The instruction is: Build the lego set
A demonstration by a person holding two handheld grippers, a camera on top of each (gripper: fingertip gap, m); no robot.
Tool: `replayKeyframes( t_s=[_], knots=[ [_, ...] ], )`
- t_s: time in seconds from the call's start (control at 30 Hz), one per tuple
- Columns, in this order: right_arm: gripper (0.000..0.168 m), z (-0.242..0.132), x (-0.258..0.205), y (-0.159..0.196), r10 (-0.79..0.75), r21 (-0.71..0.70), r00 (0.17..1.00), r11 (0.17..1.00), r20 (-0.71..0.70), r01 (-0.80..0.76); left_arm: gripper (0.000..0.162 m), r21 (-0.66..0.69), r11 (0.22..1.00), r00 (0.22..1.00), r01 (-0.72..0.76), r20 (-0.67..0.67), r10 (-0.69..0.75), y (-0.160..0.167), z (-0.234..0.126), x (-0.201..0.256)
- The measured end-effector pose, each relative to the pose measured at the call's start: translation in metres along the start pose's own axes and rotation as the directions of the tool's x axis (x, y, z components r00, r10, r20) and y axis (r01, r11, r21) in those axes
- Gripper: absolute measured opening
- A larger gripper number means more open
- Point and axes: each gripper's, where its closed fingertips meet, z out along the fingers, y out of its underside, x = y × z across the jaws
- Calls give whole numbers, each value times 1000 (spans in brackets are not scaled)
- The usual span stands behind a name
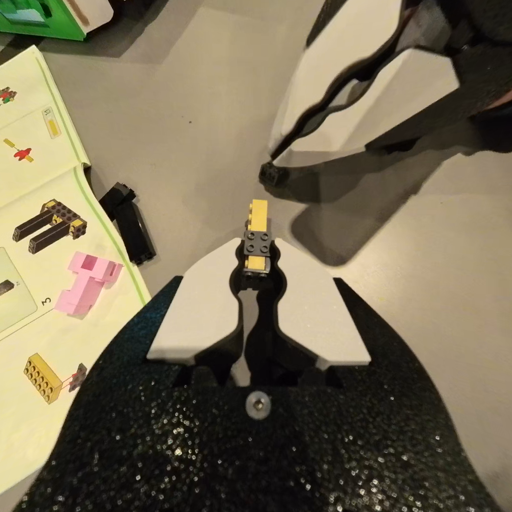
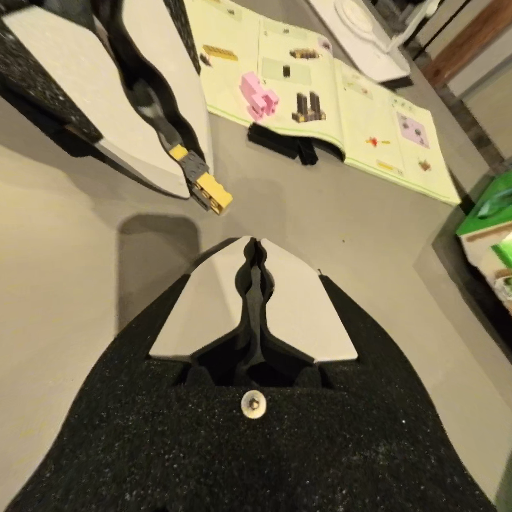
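Observation:
My left gripper (image 1: pixel 256 245) is shut on a small yellow and dark grey brick assembly (image 1: pixel 259 219) and holds it above the grey table; the yellow end sticks out past the tips. The assembly also shows in the right wrist view (image 2: pixel 214 194), in the left gripper (image 2: pixel 198 171). My right gripper (image 2: pixel 256 241) is shut. In the left wrist view it (image 1: pixel 273 159) is at the upper right with a small black brick (image 1: pixel 271 174) at its tips, a little beyond the assembly. That brick is hidden in the right wrist view.
An open instruction booklet (image 1: pixel 33 194) lies to the left with a pink brick build (image 1: pixel 88 282) on it. Long black bricks (image 1: pixel 130 227) lie at its edge. A green box (image 1: pixel 41 19) stands farther off. A white object (image 2: pixel 360 36) sits beyond the booklet. The tips of one gripper are about 6 centimeters away from the tips of the other.

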Motion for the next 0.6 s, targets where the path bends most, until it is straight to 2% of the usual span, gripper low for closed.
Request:
replayKeyframes(
  t_s=[0.07, 0.13, 0.23, 0.33, 0.37, 0.43, 0.5, 0.57, 0.6],
  knots=[
    [19, -5, 6, -9, -14, 53, 999, 998, -42, 17, 17, -1, 1000, 1000, -2, -2, 2, 0, 0, 0],
    [26, -5, 3, -8, 33, 41, 999, 999, 31, -34, 17, -1, 1000, 1000, -4, -1, 4, 0, 0, 1],
    [28, 3, -10, 0, 163, -53, 968, 986, 192, -156, 17, -2, 1000, 1000, -5, -1, 5, 0, 0, 1],
    [22, 6, -5, 6, 142, -146, 970, 983, 196, -115, 17, -4, 1000, 1000, -6, -3, 6, 0, 0, 1],
    [15, 6, -5, 7, 112, -183, 969, 980, 219, -72, 17, -4, 1000, 1000, -6, -3, 6, 0, 0, 1],
    [14, 5, -9, 6, 37, -227, 947, 973, 318, 38, 17, -6, 1000, 1000, -7, -5, 7, 1, 0, 1],
    [14, 1, -16, 6, -112, -207, 876, 950, 469, 232, 17, -7, 1000, 1000, -11, -4, 11, 1, 0, 2],
    [14, -4, -16, 11, -389, -77, 712, 847, 585, 526, 17, -10, 1000, 1000, -15, -5, 15, 2, 0, 2],
    [13, -7, -14, 13, -540, 29, 586, 750, 604, 661, 17, -12, 1000, 1000, -16, -6, 16, 2, 0, 2]
  ],
)
